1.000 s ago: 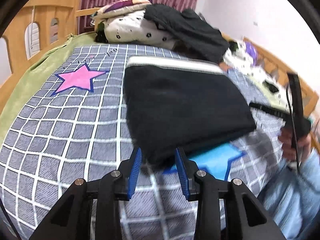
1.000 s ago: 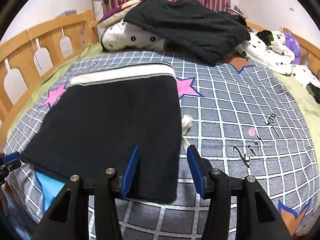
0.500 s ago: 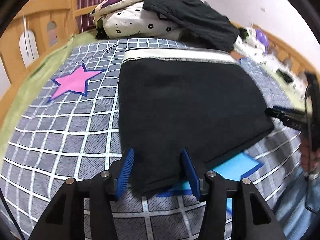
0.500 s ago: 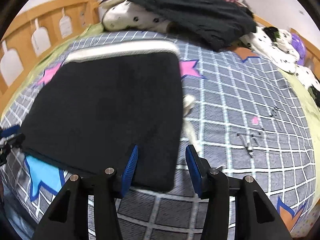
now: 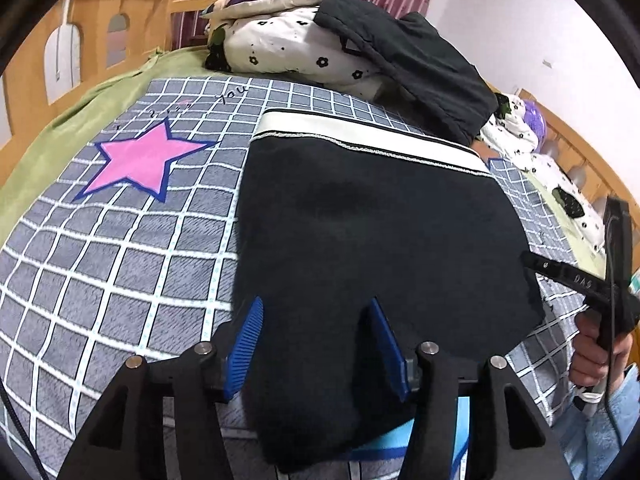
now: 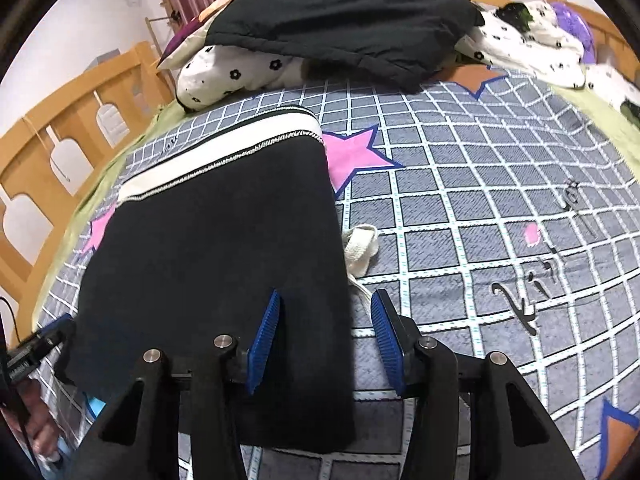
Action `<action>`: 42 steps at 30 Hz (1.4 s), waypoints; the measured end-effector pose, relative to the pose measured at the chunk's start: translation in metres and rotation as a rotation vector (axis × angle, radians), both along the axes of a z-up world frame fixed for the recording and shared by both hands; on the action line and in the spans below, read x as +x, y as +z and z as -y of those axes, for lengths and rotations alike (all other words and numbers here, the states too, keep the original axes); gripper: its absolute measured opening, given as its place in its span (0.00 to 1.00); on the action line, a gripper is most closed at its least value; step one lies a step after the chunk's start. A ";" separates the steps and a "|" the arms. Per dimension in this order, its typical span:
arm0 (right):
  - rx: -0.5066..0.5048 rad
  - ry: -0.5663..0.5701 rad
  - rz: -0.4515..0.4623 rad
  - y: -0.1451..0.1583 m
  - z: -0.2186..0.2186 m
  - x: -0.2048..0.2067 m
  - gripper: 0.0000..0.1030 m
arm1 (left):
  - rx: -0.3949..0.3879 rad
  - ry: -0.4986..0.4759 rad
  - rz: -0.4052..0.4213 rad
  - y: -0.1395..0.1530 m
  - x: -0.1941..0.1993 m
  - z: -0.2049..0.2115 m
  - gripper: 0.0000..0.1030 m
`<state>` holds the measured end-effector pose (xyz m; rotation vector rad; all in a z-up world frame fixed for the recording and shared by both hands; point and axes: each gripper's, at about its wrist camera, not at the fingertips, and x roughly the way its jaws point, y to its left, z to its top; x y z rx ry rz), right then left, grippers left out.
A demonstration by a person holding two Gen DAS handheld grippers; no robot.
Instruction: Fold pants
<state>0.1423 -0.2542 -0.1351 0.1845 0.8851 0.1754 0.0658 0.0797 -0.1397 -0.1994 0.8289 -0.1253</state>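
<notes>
The black pants [image 5: 372, 232] lie folded flat on the checked bed blanket, their white waistband [image 5: 360, 136] at the far end. They also show in the right wrist view [image 6: 216, 248], with a white drawstring [image 6: 360, 252] sticking out at their right edge. My left gripper [image 5: 316, 344] is open, its blue pads straddling the near left corner of the fold. My right gripper [image 6: 326, 340] is open over the near right edge of the pants. The right gripper's body also shows at the right of the left wrist view [image 5: 592, 284].
The grey checked blanket [image 6: 460, 216] with pink stars covers the bed. A pile of black clothing [image 6: 340, 20] and flowered bedding [image 6: 224, 76] lies at the far end. A wooden bed rail [image 6: 52, 136] runs along the left. More spotted bedding [image 6: 532, 40] lies far right.
Both grippers have moved forward and lower over the near edge of the folded pants, so the fabric now lies between their open pads. The pants have not moved.
</notes>
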 end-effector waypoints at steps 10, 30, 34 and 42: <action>0.055 0.034 0.007 0.001 -0.001 0.003 0.29 | -0.018 0.003 0.007 -0.002 -0.002 0.000 0.55; -0.008 -0.010 0.061 0.017 0.003 0.005 0.21 | -0.011 -0.041 0.055 0.006 -0.011 0.013 0.56; 0.005 0.033 0.163 0.033 -0.001 -0.014 0.21 | 0.049 -0.056 -0.012 -0.006 -0.004 0.022 0.57; -0.277 0.106 0.129 0.006 -0.050 -0.017 0.20 | 0.096 -0.058 0.008 -0.006 -0.008 0.031 0.63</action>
